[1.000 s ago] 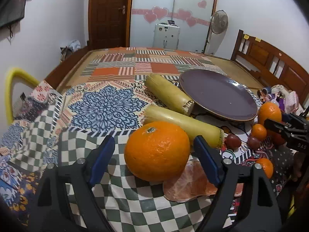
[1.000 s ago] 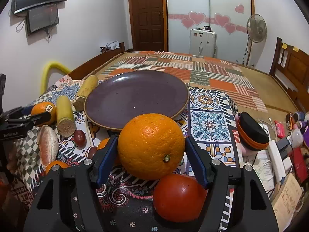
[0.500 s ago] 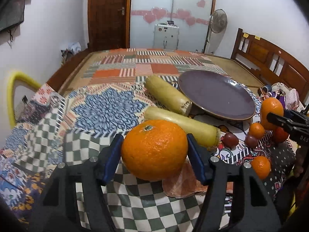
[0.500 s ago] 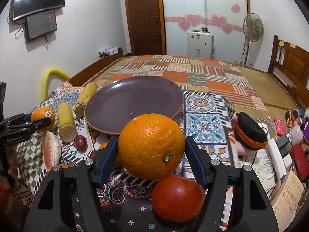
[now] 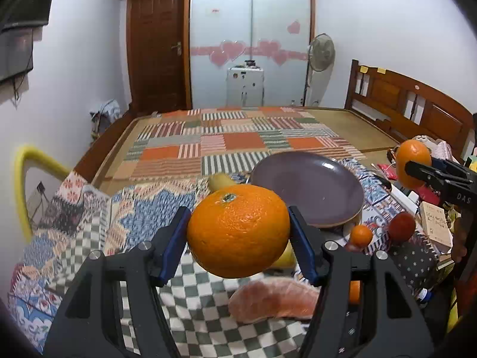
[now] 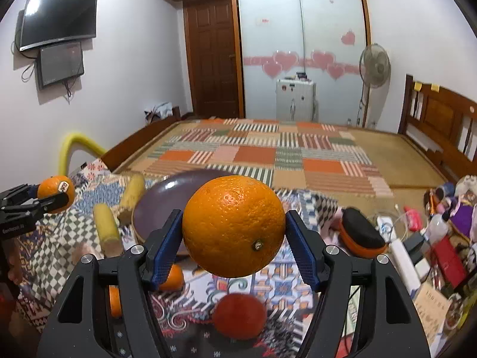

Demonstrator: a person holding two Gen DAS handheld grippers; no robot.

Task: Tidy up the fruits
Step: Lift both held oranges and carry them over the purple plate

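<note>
Gripping one orange point(image 5: 238, 231) per gripper, left point(image 5: 238, 247) and right point(image 6: 234, 246), fingers clamped mid-fruit. Plate point(image 5: 328, 191) ahead, beyond fingertips. Risk: round skin slipping from narrow pads, rolling away.

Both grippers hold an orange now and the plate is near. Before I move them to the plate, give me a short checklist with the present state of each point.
1. Left gripper shut on its orange, pads on both sides: ok.
2. Right gripper shut on its own orange: ok.
3. Both oranges lifted off the cloth: ok.
4. Purple plate has bare surface to receive fruit: ok in the left view; its near part is hidden in the right view.
5. Path from the left gripper to the plate: cannot tell; a yellow corn cob lies at the plate's left edge.
6. Firmness of each grip: cannot tell.
</note>
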